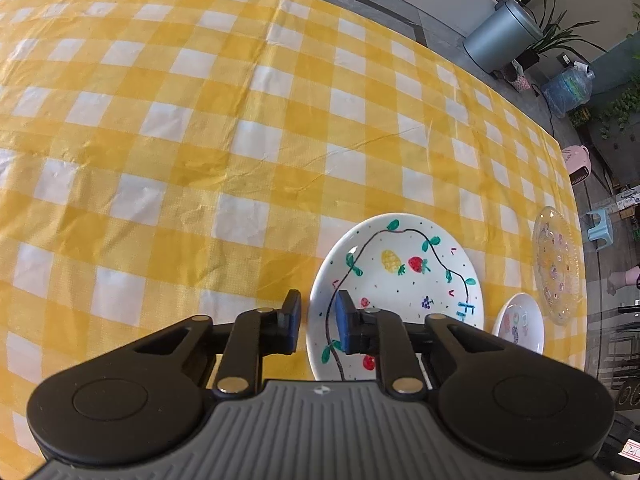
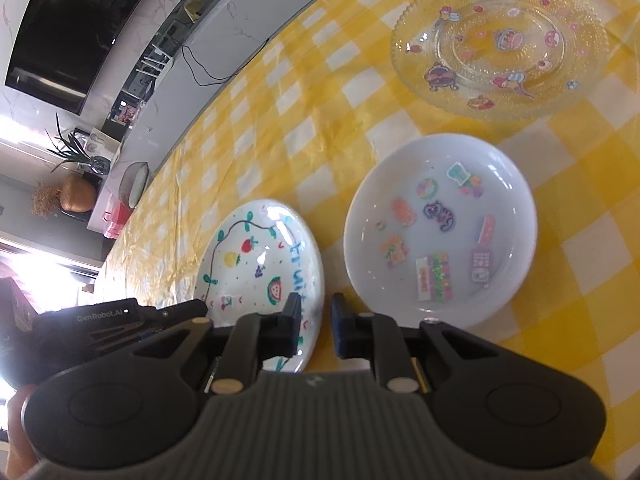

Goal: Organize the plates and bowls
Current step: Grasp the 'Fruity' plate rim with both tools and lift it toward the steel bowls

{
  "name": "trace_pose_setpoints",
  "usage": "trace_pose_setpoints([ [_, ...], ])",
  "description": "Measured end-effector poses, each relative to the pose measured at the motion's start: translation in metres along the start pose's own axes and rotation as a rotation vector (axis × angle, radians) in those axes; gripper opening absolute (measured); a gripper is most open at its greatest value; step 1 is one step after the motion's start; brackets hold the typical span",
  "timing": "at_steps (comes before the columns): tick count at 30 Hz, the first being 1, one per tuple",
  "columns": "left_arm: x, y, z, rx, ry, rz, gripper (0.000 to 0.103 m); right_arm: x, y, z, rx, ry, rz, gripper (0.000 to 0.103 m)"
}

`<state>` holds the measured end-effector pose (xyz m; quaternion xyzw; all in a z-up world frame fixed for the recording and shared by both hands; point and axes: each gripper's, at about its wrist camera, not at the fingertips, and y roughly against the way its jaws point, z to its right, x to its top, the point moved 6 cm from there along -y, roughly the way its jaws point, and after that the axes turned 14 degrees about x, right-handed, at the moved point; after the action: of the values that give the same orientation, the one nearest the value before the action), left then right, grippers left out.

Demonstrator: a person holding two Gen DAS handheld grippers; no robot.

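Observation:
A white plate painted with fruit and a vine (image 1: pixel 400 280) lies on the yellow checked tablecloth; it also shows in the right wrist view (image 2: pixel 260 264). My left gripper (image 1: pixel 318 322) is open, its jaws straddling this plate's left rim. A white bowl with stickers (image 2: pixel 440 228) sits right of it, small in the left wrist view (image 1: pixel 520 322). A clear glass plate with cartoon prints (image 2: pixel 500 40) lies beyond, at the table's edge in the left wrist view (image 1: pixel 558 264). My right gripper (image 2: pixel 316 328) is open and empty, above the gap between painted plate and bowl.
The tablecloth (image 1: pixel 200 120) stretches wide to the left and far side. The left gripper's body (image 2: pixel 112 320) lies at the painted plate's near left in the right wrist view. Beyond the table's edge stand a grey bin (image 1: pixel 500 36), plants and a stool (image 1: pixel 600 226).

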<state>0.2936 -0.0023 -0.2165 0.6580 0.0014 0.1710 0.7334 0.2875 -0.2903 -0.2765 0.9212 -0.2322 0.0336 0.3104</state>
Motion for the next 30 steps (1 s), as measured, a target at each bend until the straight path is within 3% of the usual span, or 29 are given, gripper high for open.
trace_pose_setpoints([
  [3, 0.0, -0.001, 0.002, -0.002, -0.001, 0.004, 0.016, -0.001, 0.0, 0.005, 0.004, -0.019, 0.002, 0.005],
  [10, -0.004, 0.012, 0.009, 0.014, -0.038, 0.039, 0.014, -0.001, 0.01, 0.006, 0.008, -0.012, 0.011, 0.005],
  [18, -0.018, 0.043, 0.014, -0.025, -0.027, 0.07, 0.014, -0.002, 0.035, 0.0, 0.026, -0.016, 0.005, 0.005],
  [30, -0.083, 0.1, 0.029, -0.091, 0.019, 0.123, 0.014, -0.03, 0.111, -0.025, 0.017, 0.064, 0.025, 0.005],
])
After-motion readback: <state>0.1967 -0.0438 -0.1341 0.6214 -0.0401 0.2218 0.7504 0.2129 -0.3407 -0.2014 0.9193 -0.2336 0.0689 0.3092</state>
